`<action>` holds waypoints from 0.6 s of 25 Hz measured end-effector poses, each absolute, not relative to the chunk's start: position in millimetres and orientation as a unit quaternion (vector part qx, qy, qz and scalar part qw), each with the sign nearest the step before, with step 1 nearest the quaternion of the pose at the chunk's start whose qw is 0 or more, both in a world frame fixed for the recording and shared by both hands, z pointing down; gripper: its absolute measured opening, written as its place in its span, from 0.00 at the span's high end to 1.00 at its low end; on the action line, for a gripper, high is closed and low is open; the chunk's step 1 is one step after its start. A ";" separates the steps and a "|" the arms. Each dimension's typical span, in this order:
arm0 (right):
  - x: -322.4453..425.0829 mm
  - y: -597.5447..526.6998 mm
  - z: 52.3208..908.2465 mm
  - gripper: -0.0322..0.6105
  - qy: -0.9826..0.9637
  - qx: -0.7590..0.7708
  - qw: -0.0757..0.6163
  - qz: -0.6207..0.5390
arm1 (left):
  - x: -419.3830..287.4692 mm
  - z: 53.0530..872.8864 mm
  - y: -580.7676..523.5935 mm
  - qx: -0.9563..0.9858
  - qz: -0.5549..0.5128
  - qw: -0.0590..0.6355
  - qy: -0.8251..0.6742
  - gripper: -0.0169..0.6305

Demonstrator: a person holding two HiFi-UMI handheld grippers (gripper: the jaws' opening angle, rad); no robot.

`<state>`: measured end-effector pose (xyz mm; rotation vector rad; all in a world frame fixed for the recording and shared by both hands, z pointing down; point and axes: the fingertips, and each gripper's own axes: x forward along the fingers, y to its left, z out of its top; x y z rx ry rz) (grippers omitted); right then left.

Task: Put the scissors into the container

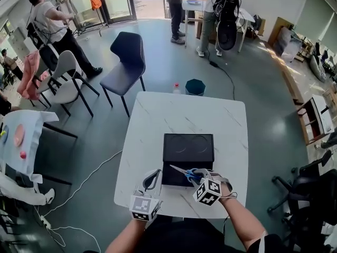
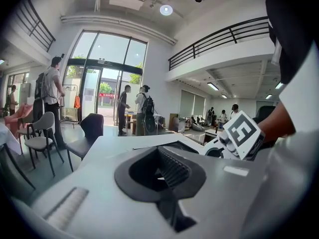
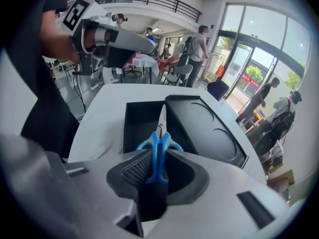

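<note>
Blue-handled scissors (image 1: 184,172) hang over the near, open part of the black container (image 1: 188,147), blade pointing left. My right gripper (image 1: 198,177) is shut on their handles. In the right gripper view the scissors (image 3: 159,142) stand between the jaws, tip over the container's open cavity (image 3: 141,124), with its lid panel (image 3: 212,133) to the right. My left gripper (image 1: 152,178) hovers at the table's near edge, left of the container, open and holding nothing. The left gripper view shows a gap beside its ribbed pad (image 2: 172,171).
The white marble table (image 1: 184,112) carries only the container. Beyond it stand a dark blue chair (image 1: 126,62), white chairs (image 1: 63,80) and a teal bin (image 1: 195,87). Several people stand far off. Cables cross the floor at the left.
</note>
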<state>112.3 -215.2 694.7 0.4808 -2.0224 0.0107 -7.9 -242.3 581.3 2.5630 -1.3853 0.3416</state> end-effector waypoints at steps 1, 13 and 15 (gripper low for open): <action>112.1 -215.8 698.5 0.81 -0.837 0.190 0.513 0.004 | -9.1 581.1 -242.5 0.869 0.116 0.104 -0.470 0.96; 110.5 -230.7 742.2 0.81 -0.799 0.153 0.582 0.003 | -16.2 586.6 -241.0 0.865 0.124 0.106 -0.474 0.96; 108.3 -232.7 745.3 0.81 -0.795 0.151 0.588 -0.001 | -17.2 587.4 -240.0 0.865 0.124 0.105 -0.475 0.96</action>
